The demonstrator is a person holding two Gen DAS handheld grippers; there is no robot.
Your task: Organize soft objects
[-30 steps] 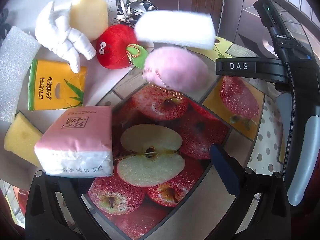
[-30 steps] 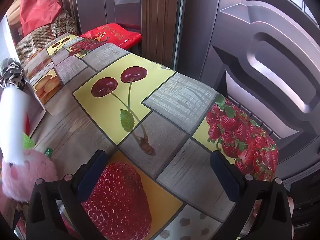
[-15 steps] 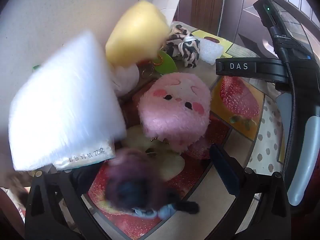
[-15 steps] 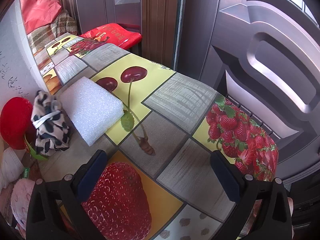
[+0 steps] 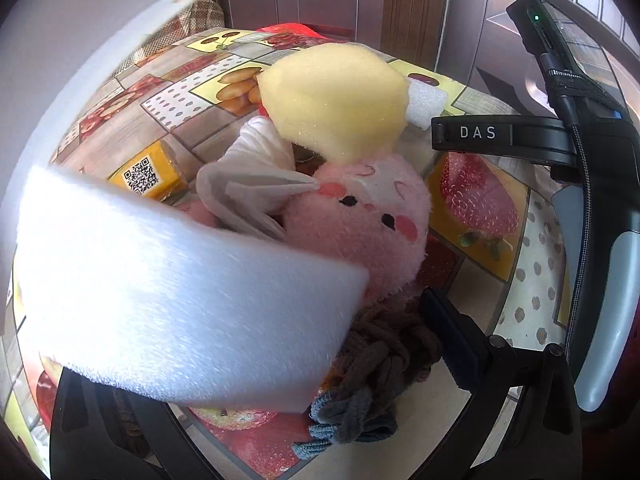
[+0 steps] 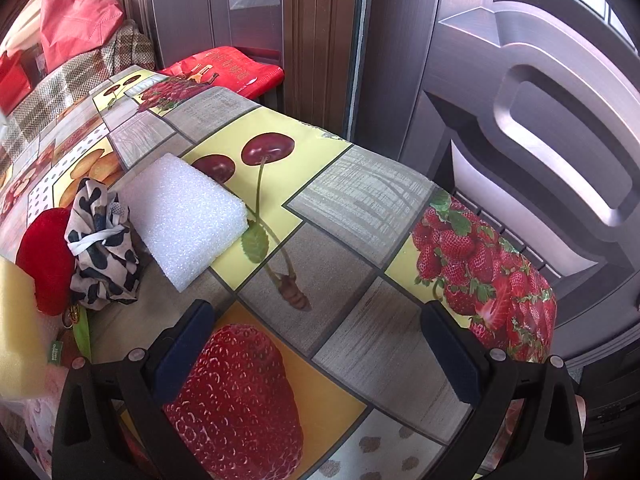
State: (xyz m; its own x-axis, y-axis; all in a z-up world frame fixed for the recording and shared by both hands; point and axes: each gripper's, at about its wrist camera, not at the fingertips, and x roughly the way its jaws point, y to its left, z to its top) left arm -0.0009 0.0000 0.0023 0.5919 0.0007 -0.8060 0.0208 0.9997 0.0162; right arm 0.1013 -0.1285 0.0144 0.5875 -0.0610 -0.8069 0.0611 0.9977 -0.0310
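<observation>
The right gripper is spread wide with nothing between its fingers, hovering over the fruit-print tablecloth. Ahead of it on the left lie a white foam block, a spotted cloth bundle touching the block, and a red plush against the bundle.

In the left view a large white foam pad fills the lower left and hides the left gripper's left finger, so whether that gripper is apart or clamped on the pad cannot be told. Behind the pad sits a pink plush, with a yellow sponge above it, a white cloth beside it, and a brown knit piece in front
</observation>
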